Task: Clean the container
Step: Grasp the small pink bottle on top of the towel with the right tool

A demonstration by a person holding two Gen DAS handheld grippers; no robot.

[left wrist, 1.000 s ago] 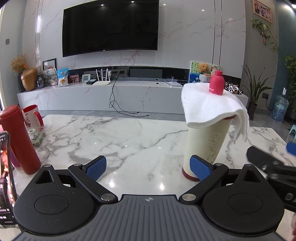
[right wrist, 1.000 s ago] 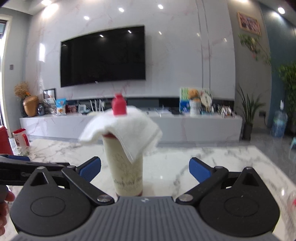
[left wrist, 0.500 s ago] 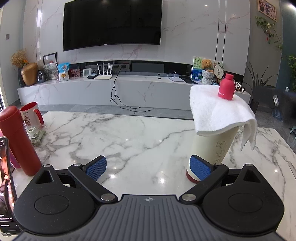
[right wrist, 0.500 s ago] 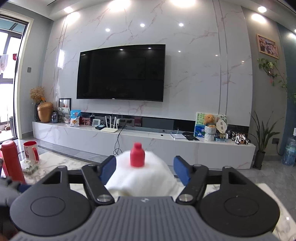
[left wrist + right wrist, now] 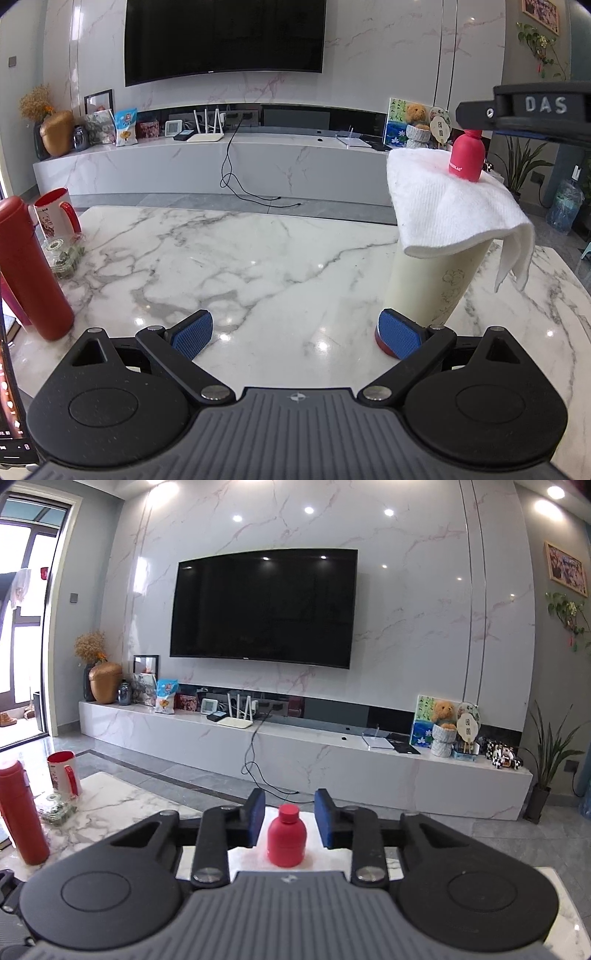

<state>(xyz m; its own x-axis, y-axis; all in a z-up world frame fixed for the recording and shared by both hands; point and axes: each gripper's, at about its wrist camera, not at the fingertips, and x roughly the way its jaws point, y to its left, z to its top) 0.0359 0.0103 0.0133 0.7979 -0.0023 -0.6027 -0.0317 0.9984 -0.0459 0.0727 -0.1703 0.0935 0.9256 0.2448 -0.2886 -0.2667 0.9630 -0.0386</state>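
Cup [image 5: 432, 284], cream with a red base, is seen standing at the right of the marble table [image 5: 229, 266], its mouth covered by a white towel [image 5: 443, 206] on which a small red bottle [image 5: 287, 836] is perched. Since a second ago the right gripper [image 5: 289, 821] has been raised from beside the cup to bottle height and brought in around it, and its jaws have just been closing from wide to narrow. The bottle is now bracketed by the blue pads [image 5: 257, 818], yet a sliver of gap is seen on each side, so no grip is judged made. Removal of the bottle, then the towel, appears to be the step in hand before any wiping. The left gripper [image 5: 295, 332] is held low before the table with jaws spread wide and nothing between them; whether its right pad touches the cup's base cannot be told. A red flask [image 5: 29, 269] stands well apart at left.
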